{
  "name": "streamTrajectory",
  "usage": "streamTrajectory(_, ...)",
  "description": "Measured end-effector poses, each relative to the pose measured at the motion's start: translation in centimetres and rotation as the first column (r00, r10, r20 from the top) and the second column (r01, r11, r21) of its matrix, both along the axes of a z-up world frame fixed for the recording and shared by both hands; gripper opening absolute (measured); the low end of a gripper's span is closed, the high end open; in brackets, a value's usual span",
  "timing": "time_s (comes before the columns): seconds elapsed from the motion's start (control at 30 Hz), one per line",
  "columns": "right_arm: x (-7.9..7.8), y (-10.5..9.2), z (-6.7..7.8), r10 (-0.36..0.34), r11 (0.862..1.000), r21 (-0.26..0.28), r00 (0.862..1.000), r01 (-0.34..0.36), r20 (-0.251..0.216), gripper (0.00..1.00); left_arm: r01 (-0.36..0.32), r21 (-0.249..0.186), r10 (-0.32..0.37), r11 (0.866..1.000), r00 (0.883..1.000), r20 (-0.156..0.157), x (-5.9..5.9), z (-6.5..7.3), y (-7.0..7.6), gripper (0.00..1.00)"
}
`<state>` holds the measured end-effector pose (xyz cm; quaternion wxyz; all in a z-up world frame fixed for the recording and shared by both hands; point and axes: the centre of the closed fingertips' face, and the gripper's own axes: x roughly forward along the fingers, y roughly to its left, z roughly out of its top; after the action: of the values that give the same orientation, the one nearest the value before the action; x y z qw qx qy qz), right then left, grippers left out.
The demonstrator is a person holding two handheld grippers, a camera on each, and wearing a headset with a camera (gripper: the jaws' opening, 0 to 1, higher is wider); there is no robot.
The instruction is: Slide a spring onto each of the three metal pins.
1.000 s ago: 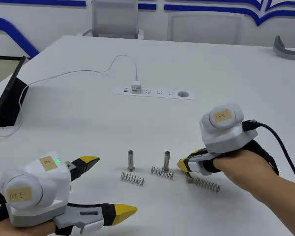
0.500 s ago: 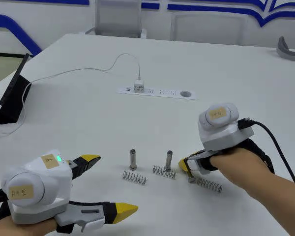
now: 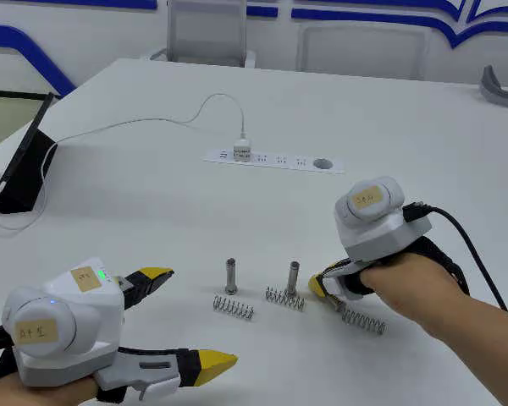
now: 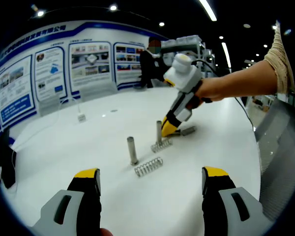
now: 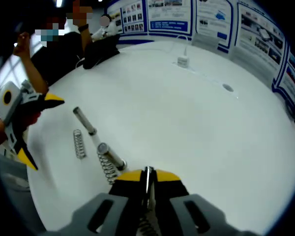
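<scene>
Both handhelds are the same build. The left gripper [image 3: 196, 317] has a chunky white rounded housing [image 3: 63, 326], black jaw arms with grey moulded inserts, and bright yellow tips [image 3: 216, 364]. There's a tan paper sticker [image 3: 34, 332] with handwriting on the round end cap and a second sticker [image 3: 84, 280] on top, with a little green light [image 3: 101, 276] right beside that one. The right gripper [image 3: 319, 288] has the same white shell with one tan label [image 3: 367, 198], and a black cable [image 3: 466, 241] comes off its back end. The handwriting is too small to read. In the left gripper view there's a beige knit sleeve [image 4: 280, 59] further up that arm.
</scene>
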<state>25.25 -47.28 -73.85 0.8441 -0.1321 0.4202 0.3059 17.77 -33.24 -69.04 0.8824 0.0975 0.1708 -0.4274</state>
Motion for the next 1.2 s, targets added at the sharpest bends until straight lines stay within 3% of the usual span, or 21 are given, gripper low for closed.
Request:
streamTrajectory(0.13,0.05,0.0,-0.03,0.021,1.0,-0.017,1.0,-0.021,-0.011,0.1,0.001,0.003,-0.001,1.0,1.0,0.0,-0.03,0.02,0.04,0.86)
streamTrajectory(0.4,0.17,0.15,-0.17,0.062,0.994,-0.085,0.995,-0.069,-0.076,0.1,0.001,0.004,-0.001,1.0,1.0,0.003,-0.03,0.09,0.0,0.86)
streamTrajectory(0.7,0.03,0.25,-0.31,0.104,0.979,-0.164,0.989,-0.121,-0.108,0.1,0.001,0.006,-0.001,1.0,1.0,0.0,-0.11,0.02,0.0,0.86)
streamTrajectory(0.87,0.0,0.17,-0.36,0.103,0.978,-0.167,0.988,-0.122,-0.116,0.1,0.004,0.007,-0.004,1.0,1.0,-0.001,-0.11,0.02,-0.06,0.86)
streamTrajectory(1.0,-0.17,0.21,-0.32,0.114,0.977,-0.172,0.989,-0.128,-0.091,0.09,0.004,0.008,-0.004,1.0,1.0,0.001,-0.05,0.05,-0.11,0.86)
streamTrajectory(1.2,0.3,-0.38,0.06,0.076,0.991,-0.11,0.996,-0.081,-0.046,0.09,0.005,0.007,-0.005,1.0,1.0,0.005,-0.1,0.15,-0.14,0.86)
